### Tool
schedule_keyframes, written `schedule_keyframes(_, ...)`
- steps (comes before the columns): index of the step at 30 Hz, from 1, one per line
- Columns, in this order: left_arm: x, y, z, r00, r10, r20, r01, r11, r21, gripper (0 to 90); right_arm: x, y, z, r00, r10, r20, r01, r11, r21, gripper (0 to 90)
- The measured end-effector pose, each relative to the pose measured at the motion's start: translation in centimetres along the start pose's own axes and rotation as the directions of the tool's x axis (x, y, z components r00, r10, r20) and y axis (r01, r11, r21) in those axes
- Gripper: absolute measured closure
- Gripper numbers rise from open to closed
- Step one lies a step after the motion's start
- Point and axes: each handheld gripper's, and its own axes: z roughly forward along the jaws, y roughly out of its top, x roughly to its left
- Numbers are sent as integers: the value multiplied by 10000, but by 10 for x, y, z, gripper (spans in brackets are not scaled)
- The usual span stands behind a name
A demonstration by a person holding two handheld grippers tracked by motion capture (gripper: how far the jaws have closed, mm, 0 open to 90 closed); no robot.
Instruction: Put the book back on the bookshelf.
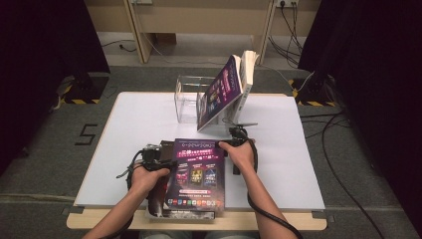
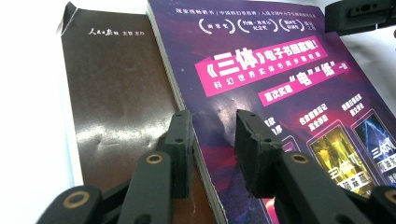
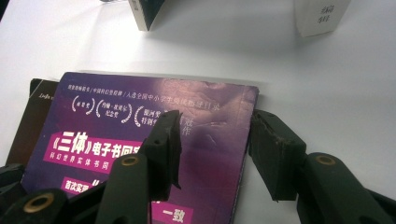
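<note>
Purple paperback point(image 1: 195, 174) sits between both grippers — left gripper point(image 2: 212, 140) and right gripper point(image 3: 212, 144) straddle opposite edges, jaws unclamped — so lifting now risks slippage onto the brown book point(image 2: 116, 98) beneath.

1. Left gripper point(image 2: 212, 135) jaws straddle the left edge of the purple book point(image 2: 280, 93), one either side
2. Purple book lies atop a brown book point(image 2: 116, 98)
3. White bench point(image 2: 28, 93) at left
</note>
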Motion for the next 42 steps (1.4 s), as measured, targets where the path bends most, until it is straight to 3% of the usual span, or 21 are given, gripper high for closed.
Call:
schedule_keyframes(3,5,1,-1,9991,-312,291,310,9995,71,675,-2,-1,-1,10000,0,-65,0,10000,-11,564)
schedule_keyframes(7,7,3,-2,9991,-418,44,417,9991,56,656,0,-1,0,9998,-188,7,188,9998,-29,548)
schedule_keyframes(17,11,5,-2,9967,-793,186,792,9968,56,708,-2,-1,0,9997,-255,-6,255,9997,-20,567)
schedule_keyframes(20,14,7,-8,9980,-602,-175,599,9980,-195,757,-1,-1,0,9996,-290,4,290,9996,-14,571)
schedule_keyframes(25,19,5,-6,9978,-587,-294,590,9982,107,851,-2,-1,0,9997,-243,15,243,9997,2,576)
schedule_keyframes(29,18,4,-4,9973,-726,-126,727,9973,117,864,-4,1,-1,9997,166,-185,-166,9999,16,567)
schedule_keyframes(32,16,4,-2,9975,-699,-69,700,9974,159,864,-6,4,0,9998,174,121,-169,9992,-372,536)
schedule_keyframes(34,16,5,-1,9979,-637,-85,639,9978,176,868,-7,5,1,9992,388,-8,-388,9987,-332,530)
schedule_keyframes(42,16,5,0,9980,-624,-33,624,9979,193,895,-6,9,6,9998,99,-149,-106,9989,-465,513)
